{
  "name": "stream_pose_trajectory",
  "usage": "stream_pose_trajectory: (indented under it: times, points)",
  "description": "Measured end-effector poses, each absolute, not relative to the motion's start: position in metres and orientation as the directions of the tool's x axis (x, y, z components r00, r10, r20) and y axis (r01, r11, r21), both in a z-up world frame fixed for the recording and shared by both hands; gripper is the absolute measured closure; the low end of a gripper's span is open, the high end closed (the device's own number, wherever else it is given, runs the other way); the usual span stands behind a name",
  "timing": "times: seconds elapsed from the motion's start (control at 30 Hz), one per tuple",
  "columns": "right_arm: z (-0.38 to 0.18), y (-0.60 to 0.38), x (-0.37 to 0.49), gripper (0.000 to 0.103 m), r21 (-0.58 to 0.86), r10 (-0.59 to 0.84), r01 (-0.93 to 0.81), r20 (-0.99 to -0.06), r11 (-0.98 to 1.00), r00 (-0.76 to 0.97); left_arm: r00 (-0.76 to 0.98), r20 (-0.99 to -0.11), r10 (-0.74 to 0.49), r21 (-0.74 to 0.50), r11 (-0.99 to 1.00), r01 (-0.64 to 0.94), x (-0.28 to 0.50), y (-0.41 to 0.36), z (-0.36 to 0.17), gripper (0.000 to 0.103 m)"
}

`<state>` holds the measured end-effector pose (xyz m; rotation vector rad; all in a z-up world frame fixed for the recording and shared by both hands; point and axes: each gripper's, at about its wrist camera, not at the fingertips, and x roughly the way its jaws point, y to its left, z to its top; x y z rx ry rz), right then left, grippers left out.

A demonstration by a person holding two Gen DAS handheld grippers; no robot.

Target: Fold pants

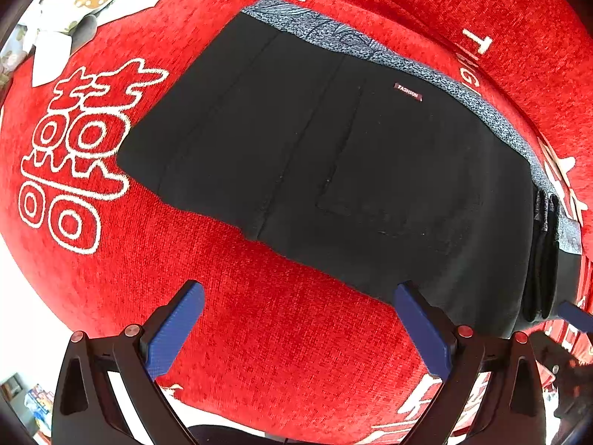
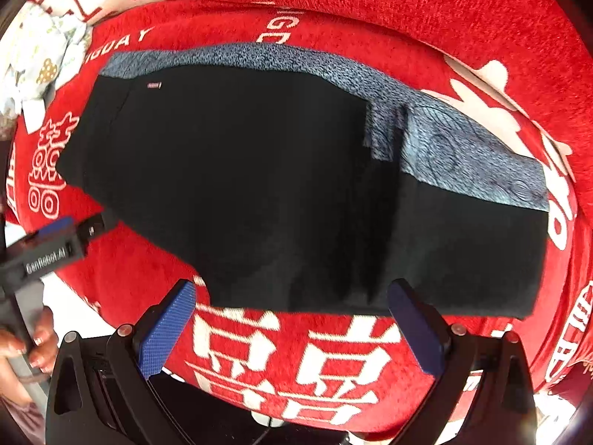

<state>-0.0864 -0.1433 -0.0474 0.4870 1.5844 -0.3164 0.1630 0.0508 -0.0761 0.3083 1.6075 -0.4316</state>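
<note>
Nearest each lens, the left gripper (image 1: 298, 293) and right gripper (image 2: 291, 293) hang with jaws spread wide, holding nothing — likely poised just short of the near hem. Beyond them the black fabric pants with grey speckled lining (image 1: 333, 155) lie flat on the red plush cloth with white characters (image 1: 278, 333) — seemingly folded already.

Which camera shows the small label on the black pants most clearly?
The left wrist view: the label is close enough to read "FASHION". In the right wrist view it is only a tiny unreadable strip near the pants' far corner.
</note>
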Motion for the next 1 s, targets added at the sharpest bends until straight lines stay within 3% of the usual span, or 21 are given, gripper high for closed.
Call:
stream_pose_trajectory:
  times: [0.4, 0.57, 0.67, 0.73, 1.0]
  points:
    - [-0.069, -0.138, -0.085, 0.000, 0.144, 0.160, 0.498, -0.987, 0.855, 0.010, -0.042, -0.995, -0.089, -0.099, 0.900, 0.424, 0.195, 0.087, -0.082, 0.001]
    - [-0.073, -0.144, -0.084, 0.000, 0.171, 0.179, 0.511, -0.983, 0.842, 0.033, -0.102, -0.962, -0.253, -0.272, 0.900, 0.339, 0.225, 0.121, -0.090, 0.001]
    - [-0.077, -0.145, -0.086, 0.000, 0.181, 0.188, 0.519, -0.981, 0.835, 0.039, -0.183, -0.882, -0.434, -0.468, 0.852, 0.237, 0.231, 0.136, -0.102, 0.001]
    - [-0.079, -0.144, -0.087, 0.000, 0.176, 0.184, 0.512, -0.982, 0.841, 0.037, -0.186, -0.843, -0.505, -0.535, 0.824, 0.188, 0.227, 0.141, -0.107, 0.001]
    - [-0.085, -0.137, -0.082, 0.000, 0.170, 0.172, 0.495, -0.984, 0.852, 0.042, -0.140, -0.825, -0.547, -0.562, 0.821, 0.102, 0.235, 0.132, -0.127, 0.001]
